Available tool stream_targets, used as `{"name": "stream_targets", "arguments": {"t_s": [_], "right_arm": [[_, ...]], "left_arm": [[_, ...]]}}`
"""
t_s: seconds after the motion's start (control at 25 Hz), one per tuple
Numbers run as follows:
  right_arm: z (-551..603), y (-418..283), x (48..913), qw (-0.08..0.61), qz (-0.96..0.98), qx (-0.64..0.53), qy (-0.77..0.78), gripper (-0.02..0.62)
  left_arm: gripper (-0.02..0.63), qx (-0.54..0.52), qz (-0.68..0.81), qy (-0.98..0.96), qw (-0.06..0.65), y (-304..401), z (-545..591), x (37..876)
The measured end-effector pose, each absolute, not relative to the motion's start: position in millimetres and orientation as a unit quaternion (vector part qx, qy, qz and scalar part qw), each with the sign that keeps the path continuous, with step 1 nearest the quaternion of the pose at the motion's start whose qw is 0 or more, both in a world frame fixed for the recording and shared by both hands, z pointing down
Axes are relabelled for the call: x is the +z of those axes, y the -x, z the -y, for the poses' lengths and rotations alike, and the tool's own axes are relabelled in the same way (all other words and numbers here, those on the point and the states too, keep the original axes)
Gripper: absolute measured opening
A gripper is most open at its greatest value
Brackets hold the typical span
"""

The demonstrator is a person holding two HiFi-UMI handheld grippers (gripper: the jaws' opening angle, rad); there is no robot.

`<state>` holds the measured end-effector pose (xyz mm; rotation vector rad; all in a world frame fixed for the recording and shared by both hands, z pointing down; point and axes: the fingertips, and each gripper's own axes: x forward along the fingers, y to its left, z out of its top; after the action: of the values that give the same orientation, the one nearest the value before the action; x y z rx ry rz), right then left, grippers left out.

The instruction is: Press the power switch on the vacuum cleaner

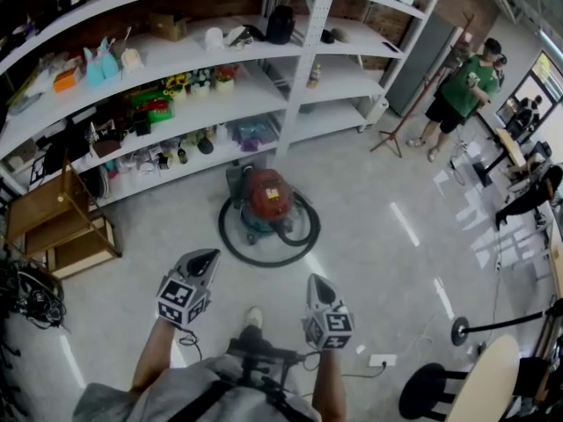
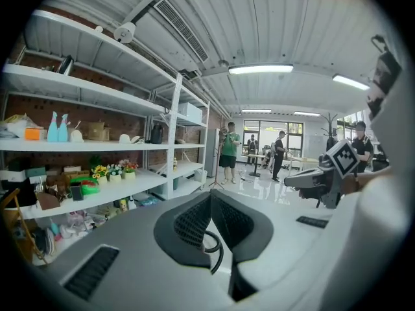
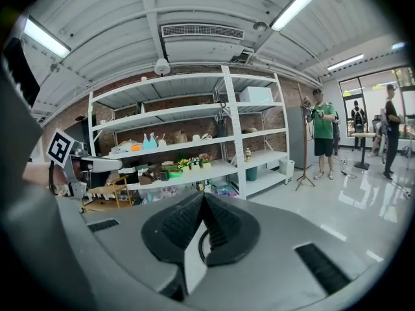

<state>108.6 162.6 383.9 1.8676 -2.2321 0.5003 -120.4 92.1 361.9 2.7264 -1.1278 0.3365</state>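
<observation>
The red vacuum cleaner (image 1: 266, 200) stands on the floor in front of the shelves, with its black hose (image 1: 230, 236) coiled around it. In the head view both grippers are held above the floor on the near side of it, apart from it. The left gripper (image 1: 208, 257) is shut with nothing between its jaws, and so is the right gripper (image 1: 314, 280). In the left gripper view the left gripper (image 2: 210, 195) points level at the shelves. The right gripper (image 3: 202, 197) does the same in its own view. Neither gripper view shows the vacuum cleaner, and I cannot make out its switch.
White shelving (image 1: 303, 69) full of small items runs behind the vacuum cleaner. Wooden crates (image 1: 62, 227) stand at the left. A person in a green shirt (image 1: 464, 86) stands at the far right. A black stool (image 1: 428, 390), a round table (image 1: 486, 378) and a power strip (image 1: 381, 360) lie at the near right.
</observation>
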Motion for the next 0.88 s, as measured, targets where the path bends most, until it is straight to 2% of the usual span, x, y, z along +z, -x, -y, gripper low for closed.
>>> {"name": "stream_targets", "arguments": {"t_s": [0.64, 0.88], "right_arm": [[-46.9, -170.5, 406.4, 0.103, 0.772, 0.172, -0.603, 0.011], [-10.9, -172.8, 404.5, 0.093, 0.779, 0.175, -0.594, 0.011]], "left_arm": [[0.008, 0.123, 0.412, -0.897, 0.101, 63.0, 4.4, 381.4], [0.008, 0.122, 0.420, -0.894, 0.102, 59.7, 32.1, 383.3]]}}
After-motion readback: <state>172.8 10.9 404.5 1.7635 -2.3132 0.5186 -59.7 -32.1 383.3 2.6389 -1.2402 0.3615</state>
